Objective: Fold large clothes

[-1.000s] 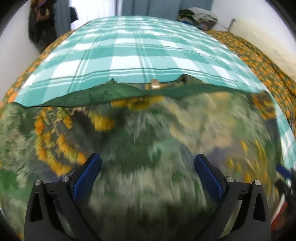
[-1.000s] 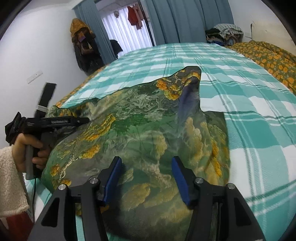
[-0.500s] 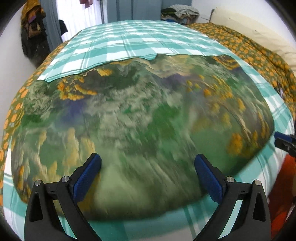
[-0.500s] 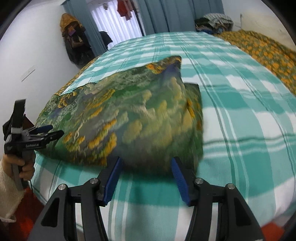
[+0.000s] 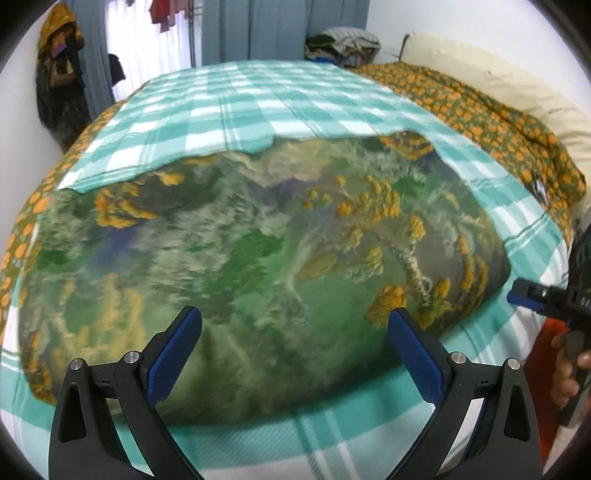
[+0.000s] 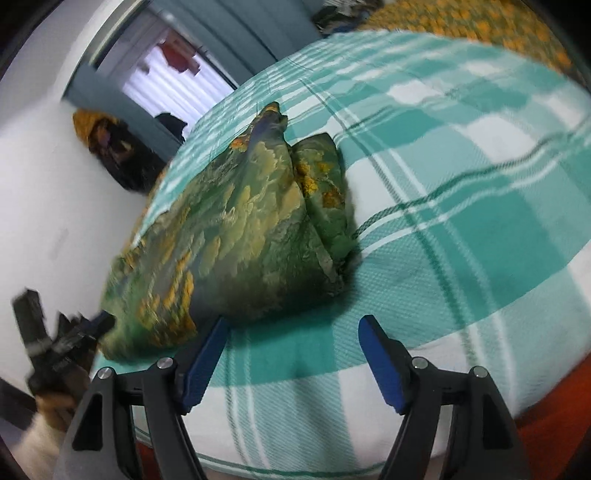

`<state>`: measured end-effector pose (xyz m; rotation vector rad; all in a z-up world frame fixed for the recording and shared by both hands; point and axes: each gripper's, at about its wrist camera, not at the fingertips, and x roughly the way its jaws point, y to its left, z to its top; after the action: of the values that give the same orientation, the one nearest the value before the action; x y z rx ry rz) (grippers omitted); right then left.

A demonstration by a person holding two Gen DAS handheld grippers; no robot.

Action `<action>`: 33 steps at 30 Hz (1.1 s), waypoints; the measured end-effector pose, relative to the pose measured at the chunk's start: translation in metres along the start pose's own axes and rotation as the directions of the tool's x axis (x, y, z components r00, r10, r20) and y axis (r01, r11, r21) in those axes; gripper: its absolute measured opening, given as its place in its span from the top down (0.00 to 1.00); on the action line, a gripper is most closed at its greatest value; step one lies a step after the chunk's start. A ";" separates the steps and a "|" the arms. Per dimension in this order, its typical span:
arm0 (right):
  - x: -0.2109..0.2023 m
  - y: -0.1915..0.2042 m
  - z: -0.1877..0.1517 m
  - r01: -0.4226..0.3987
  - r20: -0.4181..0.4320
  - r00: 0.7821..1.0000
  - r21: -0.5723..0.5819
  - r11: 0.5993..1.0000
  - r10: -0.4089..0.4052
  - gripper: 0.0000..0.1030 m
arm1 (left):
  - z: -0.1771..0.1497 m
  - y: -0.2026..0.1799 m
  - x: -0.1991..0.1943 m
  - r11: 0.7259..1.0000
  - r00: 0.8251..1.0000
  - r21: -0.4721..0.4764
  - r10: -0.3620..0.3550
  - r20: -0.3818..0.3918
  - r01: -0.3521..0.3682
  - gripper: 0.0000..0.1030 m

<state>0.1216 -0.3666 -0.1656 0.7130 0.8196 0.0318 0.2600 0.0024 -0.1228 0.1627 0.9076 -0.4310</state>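
A large green garment with yellow and blue print (image 5: 258, 258) lies folded on the teal checked bedspread (image 5: 240, 107), near the bed's front edge. My left gripper (image 5: 295, 321) hovers open over its near part, nothing between the blue pads. In the right wrist view the same garment (image 6: 251, 236) sits as a thick folded bundle. My right gripper (image 6: 295, 332) is just in front of the bundle's near right corner, rolled to one side; its jaws are opening with only bedspread (image 6: 461, 184) between them. Each view shows the other gripper at the edge: right gripper (image 5: 532, 297), left gripper (image 6: 74, 332).
An orange-flowered quilt (image 5: 498, 122) lies along the right side of the bed, with a cream pillow (image 5: 517, 85) behind it. A pile of clothes (image 5: 343, 44) sits at the far end. Curtains (image 5: 258, 29) and hanging dark clothes (image 5: 59, 85) stand beyond. A red floor shows below the bed edge.
The garment's raised layer came down and now lies flat on the bed. Both grippers drew back toward the bed's front edge. The right gripper left the cloth, rolled and widened its jaws.
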 end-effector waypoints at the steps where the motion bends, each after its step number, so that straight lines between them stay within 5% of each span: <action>1: 0.007 0.000 0.002 -0.011 -0.008 1.000 0.021 1.000 0.011 0.27 | -0.003 0.000 0.009 1.000 1.000 0.000 0.001 -0.028 -0.001 0.02; 9: 0.045 -0.016 0.029 -0.107 0.052 0.994 0.246 0.963 0.097 0.20 | -0.010 -0.003 0.033 1.000 0.997 0.024 -0.009 -0.078 0.010 0.01; 12: 0.045 -0.020 0.028 -0.087 0.093 0.994 0.253 0.964 0.065 0.47 | -0.002 -0.003 0.016 1.000 0.996 0.023 -0.003 -0.087 0.005 0.04; 15: 0.030 -0.005 0.024 -0.070 0.134 0.990 0.159 0.985 0.048 0.64 | 0.015 -0.006 -0.018 1.000 0.999 0.029 -0.003 -0.036 0.004 0.12; 20: -0.010 0.070 0.018 0.018 0.277 0.960 -0.184 0.983 0.034 0.68 | 0.076 -0.040 -0.075 0.989 0.990 0.075 -0.135 0.050 0.131 0.08; 26: -0.036 0.151 -0.018 0.136 0.368 0.927 -0.498 0.856 0.067 0.68 | 0.132 -0.108 -0.075 0.926 0.935 0.152 -0.324 -0.145 0.345 0.08; 28: -0.040 0.179 -0.034 0.164 0.380 0.920 -0.593 0.788 0.094 0.68 | 0.135 -0.122 -0.069 0.926 0.945 0.218 -0.274 -0.177 0.309 0.07; 30: -0.042 0.196 -0.047 0.186 0.385 0.916 -0.657 0.730 0.113 0.68 | 0.130 -0.128 -0.064 0.936 0.976 0.303 -0.130 -0.173 0.178 0.06; 33: -0.043 0.209 -0.062 0.190 0.372 0.918 -0.716 0.671 0.138 0.68 | 0.118 -0.120 -0.060 0.939 0.985 0.334 -0.029 -0.172 0.087 0.15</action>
<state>0.0997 -0.1828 -0.0420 -0.0945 0.3494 0.1819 0.2622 -0.1254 0.0017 0.4961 0.9972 -0.6363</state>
